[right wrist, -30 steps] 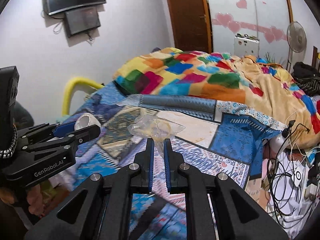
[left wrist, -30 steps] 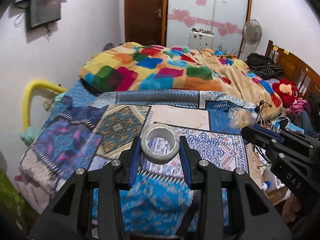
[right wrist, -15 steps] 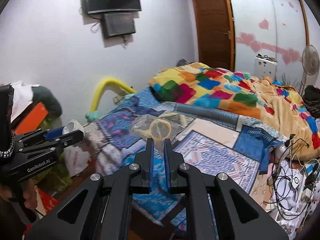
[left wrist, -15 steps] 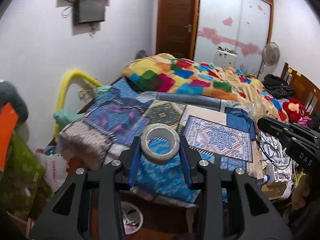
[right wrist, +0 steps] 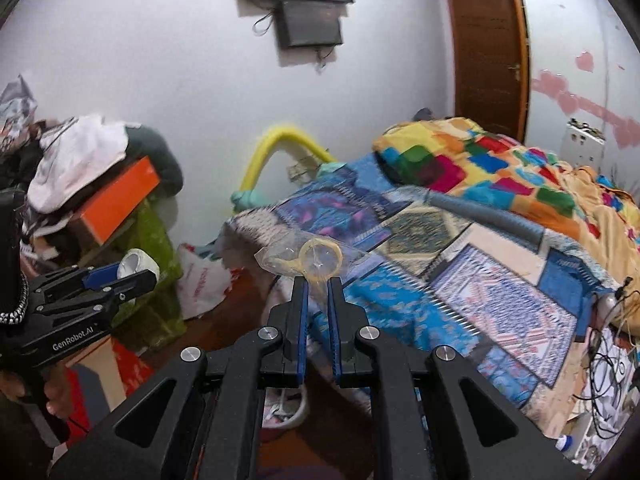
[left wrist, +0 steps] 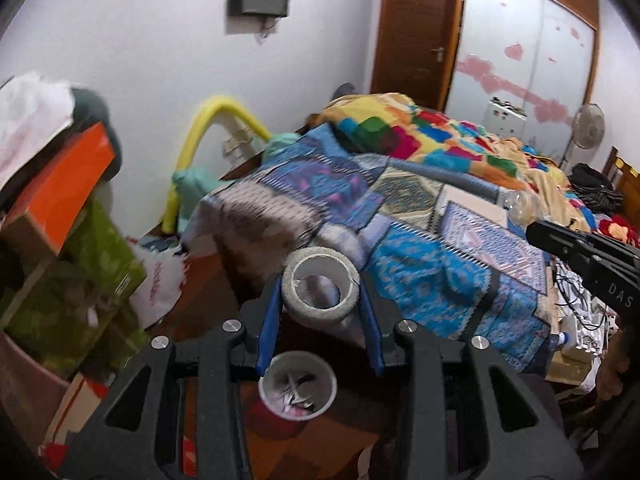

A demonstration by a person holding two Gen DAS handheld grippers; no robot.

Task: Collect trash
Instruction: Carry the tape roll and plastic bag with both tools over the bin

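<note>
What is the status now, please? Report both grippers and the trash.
Left gripper shut on tape roll, above the trash bin. Right gripper shut on clear plastic wrapper, near the bed edge. Nothing blocks the bin.

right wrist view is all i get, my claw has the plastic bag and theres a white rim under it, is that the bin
Observer: Yes. The left wrist view shows a small round bin on the floor, with scraps inside it.
Operator: where's the left claw vs the bin
Observer: The left claw grips the tape roll by its sides; in that view the bin shows just below the roll.
Operator: roll used up
Observer: You can see straight through its hollow centre.
</note>
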